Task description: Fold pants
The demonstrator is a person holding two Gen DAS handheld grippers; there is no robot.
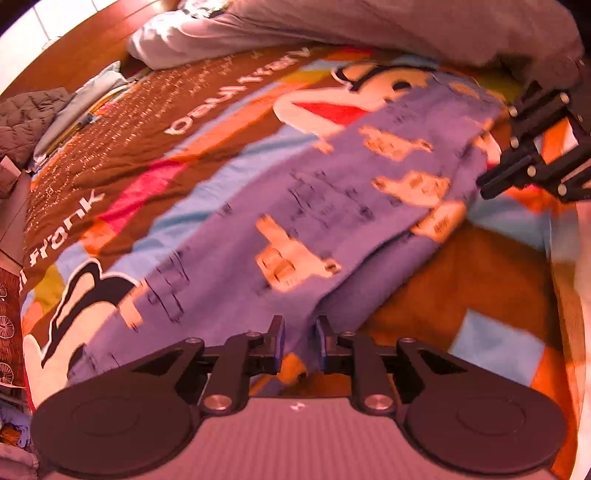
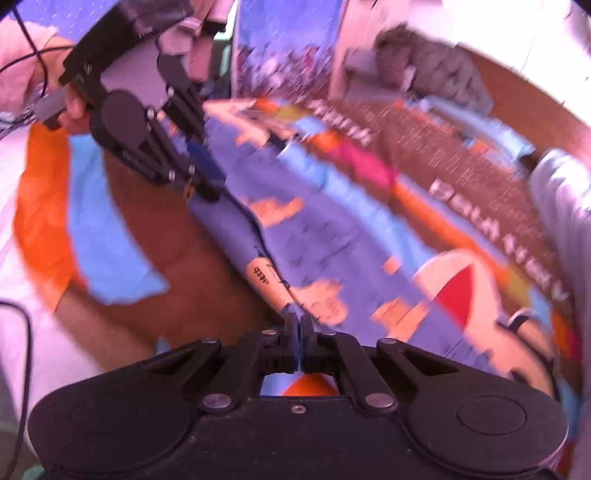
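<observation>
Pants (image 1: pixel 295 221) lie on the bedspread (image 1: pixel 443 288), pinched in the closed right jaws, between slightly parted left jaws.

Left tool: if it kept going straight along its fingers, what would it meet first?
Probably the purple printed pants lying on the cartoon bedspread; the left tool already has that cloth right at its tips, though depth is unclear.

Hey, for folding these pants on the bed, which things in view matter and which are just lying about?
Part of the job:
purple patterned pants
left gripper, fingers apart around a pants edge
right gripper, shut on the pants edge
cartoon bedspread as the folding surface

Just lying about:
grey pillow
quilted brown jacket
</observation>
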